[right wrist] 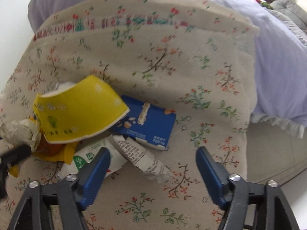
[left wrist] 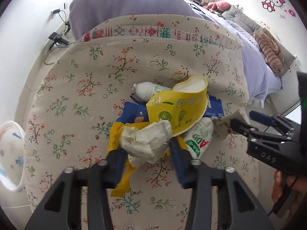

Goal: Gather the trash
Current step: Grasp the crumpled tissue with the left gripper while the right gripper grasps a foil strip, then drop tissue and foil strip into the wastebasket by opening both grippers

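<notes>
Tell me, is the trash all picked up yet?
Not yet. Nothing looks collected so far. The left gripper is closing around the crumpled tissue. The right gripper is open over a crumpled wrapper. The yellow cup, blue box and bottles remain on the flowered cloth.

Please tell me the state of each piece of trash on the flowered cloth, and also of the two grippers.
Tissue: crumpled, between the left fingers.
Yellow cup: crushed, on its side atop the pile.
Blue carton: flattened, lying flat.
Near bottle: lying down.
Far bottle: lying down.
Grey wrapper: torn open, empty.
Left gripper: closed on the tissue.
Right gripper: open, holding nothing.
</notes>
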A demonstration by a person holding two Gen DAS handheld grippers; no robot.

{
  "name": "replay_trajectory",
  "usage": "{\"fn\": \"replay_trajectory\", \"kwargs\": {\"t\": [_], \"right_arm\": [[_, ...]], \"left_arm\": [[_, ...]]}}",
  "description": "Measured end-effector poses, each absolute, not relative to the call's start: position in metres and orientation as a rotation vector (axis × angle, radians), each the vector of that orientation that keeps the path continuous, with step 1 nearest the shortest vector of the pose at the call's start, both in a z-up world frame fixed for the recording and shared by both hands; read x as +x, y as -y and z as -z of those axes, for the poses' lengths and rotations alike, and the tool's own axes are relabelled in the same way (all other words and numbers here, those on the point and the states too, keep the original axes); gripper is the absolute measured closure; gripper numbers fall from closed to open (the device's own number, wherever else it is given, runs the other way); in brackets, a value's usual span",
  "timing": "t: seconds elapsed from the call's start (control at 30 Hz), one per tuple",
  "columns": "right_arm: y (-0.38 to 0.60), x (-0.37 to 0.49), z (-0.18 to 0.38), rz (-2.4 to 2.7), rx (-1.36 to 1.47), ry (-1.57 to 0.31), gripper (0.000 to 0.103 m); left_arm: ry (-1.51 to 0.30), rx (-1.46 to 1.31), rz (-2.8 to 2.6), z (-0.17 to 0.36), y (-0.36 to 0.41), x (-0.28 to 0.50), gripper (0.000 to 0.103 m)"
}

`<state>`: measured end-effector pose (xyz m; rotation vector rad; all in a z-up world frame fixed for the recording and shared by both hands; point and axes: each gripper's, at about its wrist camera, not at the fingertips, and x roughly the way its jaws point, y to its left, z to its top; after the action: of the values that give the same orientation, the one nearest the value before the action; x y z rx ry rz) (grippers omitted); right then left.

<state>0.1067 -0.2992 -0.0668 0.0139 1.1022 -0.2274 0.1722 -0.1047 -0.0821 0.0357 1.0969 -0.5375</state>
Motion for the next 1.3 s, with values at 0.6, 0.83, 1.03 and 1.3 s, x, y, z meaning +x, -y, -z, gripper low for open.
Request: {"fn": "replay_trajectory", "kwargs": {"t": [0.6,0.83,1.03,1.3], "right_arm": [[0.310,0.115,0.093,0.208,0.096,-1.177,0.091],[0.329,0.092,0.051,0.229,0.320,-1.019,0.093],[0.315,0.087,0.028,0.172,0.356,-0.899,0.093],[0.252,0.109,0.013,0.004,0.357,-0.841,0.092]], "left_arm": [[-1.048,-0.223,0.537,0.046,0.028,0.173,0.070],[-1.046,-0.298,0.493,0.040,-0.012,0.177,0.070],[-1.052,-0.377,0.429,0.040,-0.054,0.182,0.070],[-1.033,-0.484,0.264,0.042,-0.140,0.191,0.070]]}}
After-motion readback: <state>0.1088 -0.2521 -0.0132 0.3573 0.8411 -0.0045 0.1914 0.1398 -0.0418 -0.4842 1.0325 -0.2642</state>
